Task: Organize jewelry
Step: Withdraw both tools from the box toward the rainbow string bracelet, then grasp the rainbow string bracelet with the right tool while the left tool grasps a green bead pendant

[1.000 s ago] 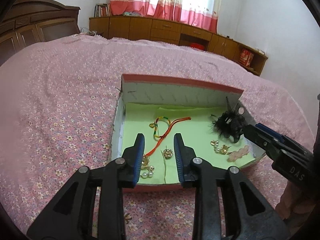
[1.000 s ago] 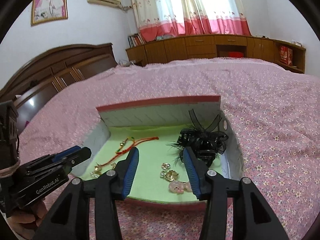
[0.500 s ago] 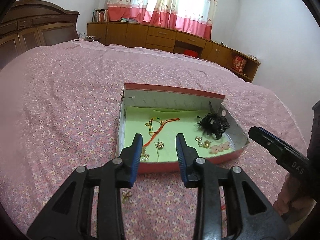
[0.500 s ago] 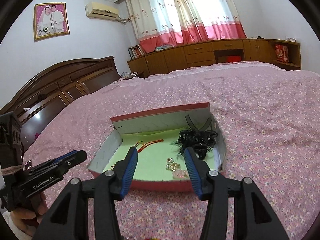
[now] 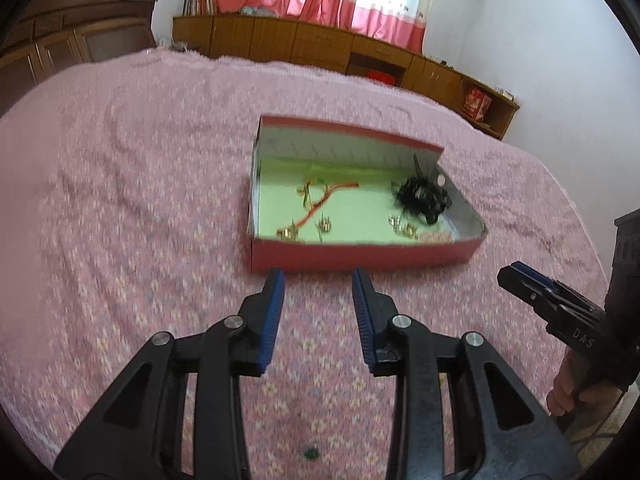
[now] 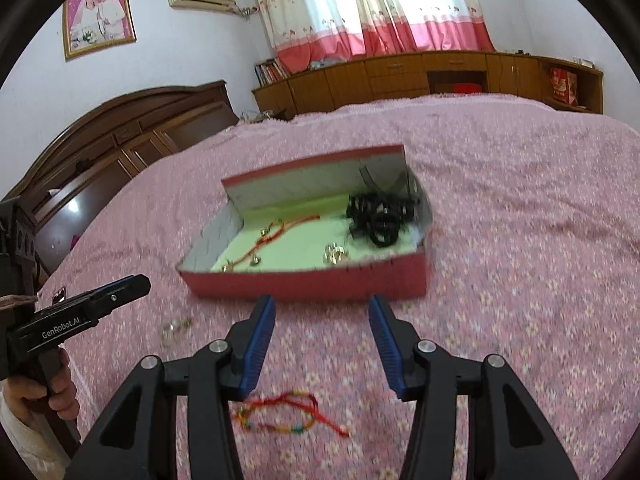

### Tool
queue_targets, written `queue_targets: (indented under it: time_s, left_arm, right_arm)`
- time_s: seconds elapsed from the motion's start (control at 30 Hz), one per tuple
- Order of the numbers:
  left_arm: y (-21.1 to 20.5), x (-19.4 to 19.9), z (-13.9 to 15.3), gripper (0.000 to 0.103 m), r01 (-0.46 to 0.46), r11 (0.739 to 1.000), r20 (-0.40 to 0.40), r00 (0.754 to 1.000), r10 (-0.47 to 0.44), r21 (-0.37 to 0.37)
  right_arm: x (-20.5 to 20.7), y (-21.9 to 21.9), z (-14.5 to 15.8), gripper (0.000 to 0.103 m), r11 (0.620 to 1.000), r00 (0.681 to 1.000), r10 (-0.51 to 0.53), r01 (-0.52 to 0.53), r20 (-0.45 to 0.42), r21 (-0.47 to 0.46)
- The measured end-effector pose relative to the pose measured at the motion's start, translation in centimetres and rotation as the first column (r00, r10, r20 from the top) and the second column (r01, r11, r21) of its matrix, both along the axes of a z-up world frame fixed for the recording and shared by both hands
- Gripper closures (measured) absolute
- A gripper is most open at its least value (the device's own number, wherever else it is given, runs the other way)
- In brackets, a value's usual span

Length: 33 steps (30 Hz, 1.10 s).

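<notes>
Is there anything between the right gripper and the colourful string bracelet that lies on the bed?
Nothing visible. The bracelet lies on the bedspread just under the open right gripper, outside the box. Only bare bedspread lies around it, and the left gripper is off to the side.
</notes>
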<state>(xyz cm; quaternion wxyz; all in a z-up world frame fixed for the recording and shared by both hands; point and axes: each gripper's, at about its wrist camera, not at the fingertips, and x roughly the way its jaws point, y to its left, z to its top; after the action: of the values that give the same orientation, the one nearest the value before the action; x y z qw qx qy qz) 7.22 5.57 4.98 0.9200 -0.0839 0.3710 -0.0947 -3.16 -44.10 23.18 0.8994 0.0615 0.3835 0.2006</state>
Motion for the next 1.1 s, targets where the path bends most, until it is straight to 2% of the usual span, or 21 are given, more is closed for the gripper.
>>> queue_targets:
  time_s: [0.57, 1.0, 1.1]
  left_arm:
    - [-0.4, -3.6, -3.7, 0.076, 0.079, 0.997, -0.177, 0.981, -0.074, 0.024]
    - [-0.8, -5.8, -6.6, 0.077, 0.129, 0.991, -0.285, 0.952, -0.112, 0.042]
    - [-0.8, -5.9, -6.8, 0.077, 0.136, 0.989, -0.291, 0.95, -0.115, 0.052]
  right_arm:
    - [-1.8, 1.2, -3.9, 0.052, 0.995, 0.984, 0.063, -0.075, -0.167, -0.071]
    - [-2.1, 2.3, -6.2, 0.052, 0.99, 0.972, 0.071, -0.096, -0.222, -0.104]
    - [-2.0, 2.3, -6.4, 0.056, 0.989, 0.971, 0.066, -0.094, -0.229, -0.111]
